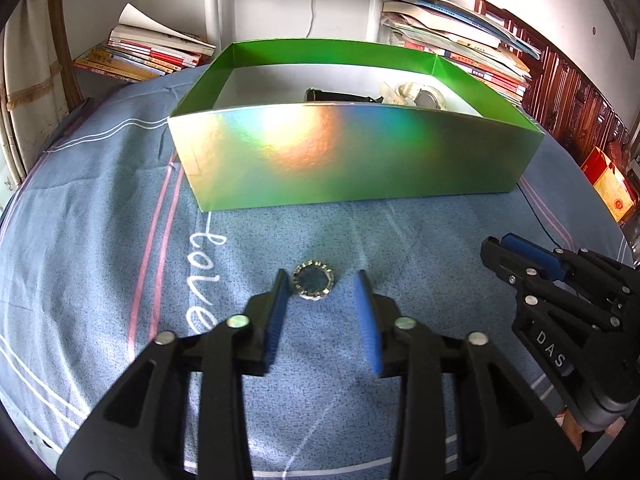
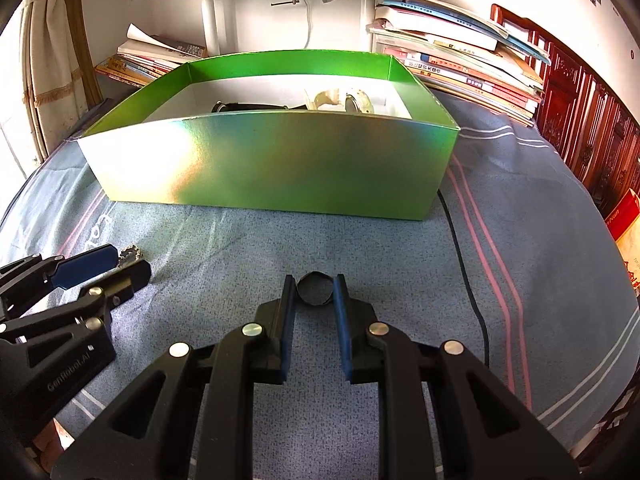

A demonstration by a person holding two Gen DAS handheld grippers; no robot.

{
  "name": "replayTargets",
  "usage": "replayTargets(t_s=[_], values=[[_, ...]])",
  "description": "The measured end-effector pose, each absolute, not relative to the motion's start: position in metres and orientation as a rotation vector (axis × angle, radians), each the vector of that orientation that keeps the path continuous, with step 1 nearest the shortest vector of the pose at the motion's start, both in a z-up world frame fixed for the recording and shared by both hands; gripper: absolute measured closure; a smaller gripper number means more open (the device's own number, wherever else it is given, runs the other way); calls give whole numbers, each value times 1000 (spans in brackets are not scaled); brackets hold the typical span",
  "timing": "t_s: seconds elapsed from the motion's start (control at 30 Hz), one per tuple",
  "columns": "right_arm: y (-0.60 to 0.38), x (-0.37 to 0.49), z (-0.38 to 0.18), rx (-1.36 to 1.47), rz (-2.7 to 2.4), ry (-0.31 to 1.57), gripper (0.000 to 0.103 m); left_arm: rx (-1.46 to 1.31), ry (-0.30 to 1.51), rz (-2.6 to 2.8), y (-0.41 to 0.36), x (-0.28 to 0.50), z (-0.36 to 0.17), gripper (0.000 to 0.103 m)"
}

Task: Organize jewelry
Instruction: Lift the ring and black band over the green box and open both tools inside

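A silver studded bracelet lies on the blue cloth between the tips of my left gripper, which is open around it, the left pad close to it. It also shows in the right wrist view. My right gripper is shut on a dark ring-shaped band, both pads touching its sides. The right gripper also shows in the left wrist view. A shiny green box stands behind, holding a black watch and a pale watch.
Stacks of books lie behind the box at left and right. A black cable runs over the cloth right of my right gripper. A white stand post rises at the back. A red carton sits at far right.
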State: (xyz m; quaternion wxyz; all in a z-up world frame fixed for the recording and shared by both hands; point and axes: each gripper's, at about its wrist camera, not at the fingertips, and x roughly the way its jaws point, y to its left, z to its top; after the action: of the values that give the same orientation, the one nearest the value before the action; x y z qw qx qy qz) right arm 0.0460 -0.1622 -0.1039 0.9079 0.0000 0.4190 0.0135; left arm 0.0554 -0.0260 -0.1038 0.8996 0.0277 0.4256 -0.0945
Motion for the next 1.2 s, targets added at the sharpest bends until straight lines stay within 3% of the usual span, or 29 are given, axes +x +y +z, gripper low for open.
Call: replayTargets(t_s=[0.23,0.3,0.37,0.4,0.77,1.2], values=[[-165,47,-104,14,26,860,80,69,875,-191,-28,57,-105,60],[-164,46,-104,14,26,858,81,79,869,-180,-28,57,-105,66],[-164,46,-104,18,33,858,83,76,865,-175,-27,57,-105,81],[-165,46,-104,19,32,858,83,67,864,-176,-25,57,-105,82],[-168,39,-93,39,28,837,84,17,849,-154,-10,55,-98,82],[-170,59,-20,25,52,641,84,23,694,-155,-8,65,-37,82]])
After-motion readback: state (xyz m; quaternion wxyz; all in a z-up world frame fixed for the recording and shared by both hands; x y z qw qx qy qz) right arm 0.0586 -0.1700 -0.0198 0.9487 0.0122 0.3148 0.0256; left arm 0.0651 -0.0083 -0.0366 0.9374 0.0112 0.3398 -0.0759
